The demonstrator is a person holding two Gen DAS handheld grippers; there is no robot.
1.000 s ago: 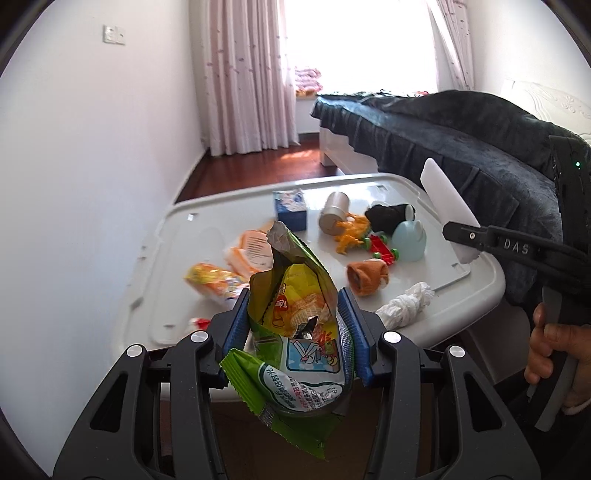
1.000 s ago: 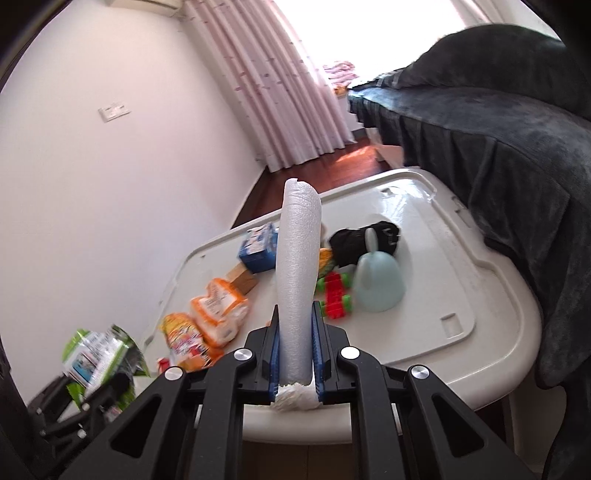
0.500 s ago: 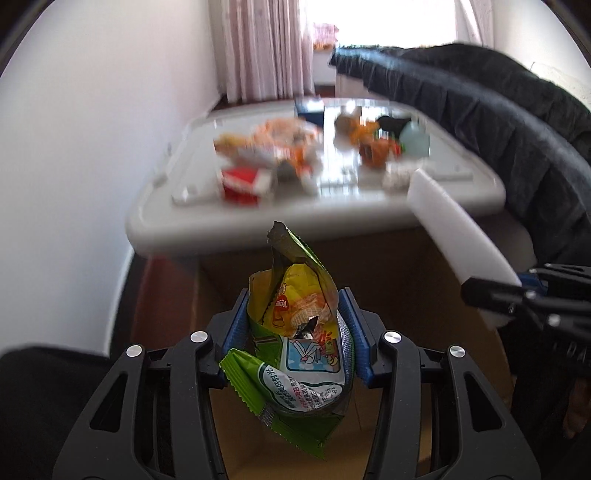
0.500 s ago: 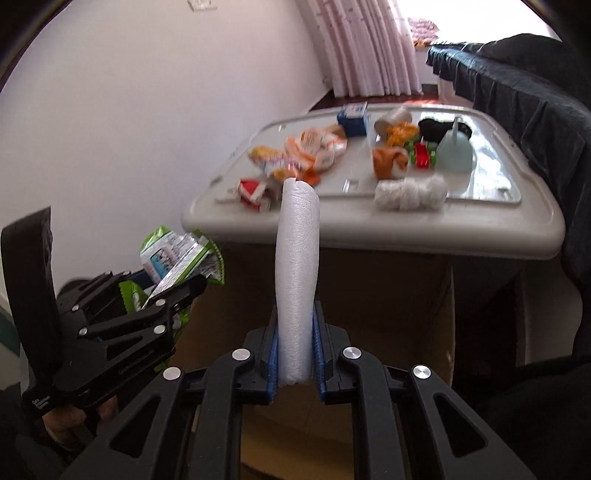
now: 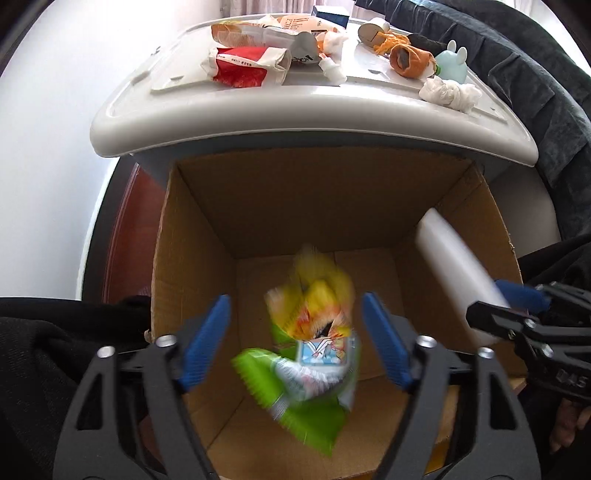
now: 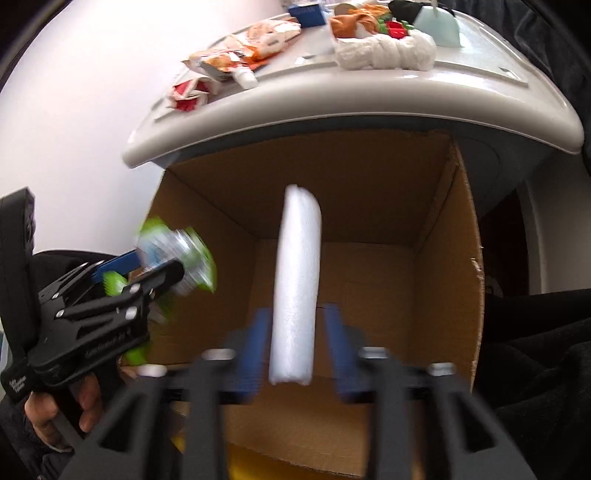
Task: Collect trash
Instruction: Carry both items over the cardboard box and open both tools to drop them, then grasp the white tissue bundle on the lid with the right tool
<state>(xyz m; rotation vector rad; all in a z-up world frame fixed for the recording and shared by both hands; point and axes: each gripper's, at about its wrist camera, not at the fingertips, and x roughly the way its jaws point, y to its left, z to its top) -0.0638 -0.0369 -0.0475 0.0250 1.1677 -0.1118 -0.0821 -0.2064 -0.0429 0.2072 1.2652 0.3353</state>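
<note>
Left gripper (image 5: 295,339) gapes wide above the open brown cardboard box (image 5: 192,258); between its blue pads, touching neither, blurs a green-and-yellow snack wrapper (image 5: 314,354). Right gripper (image 6: 295,350), blurred, stands parted around a white foam strip (image 6: 297,284), contact unclear.

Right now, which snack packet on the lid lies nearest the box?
The red-and-white packet, at the lid's front left; the orange packets lie farther back.

Matt brown cardboard box (image 5: 192,236), glossy crinkled foil wrapper (image 5: 314,354), grainy white foam (image 6: 297,280)
</note>
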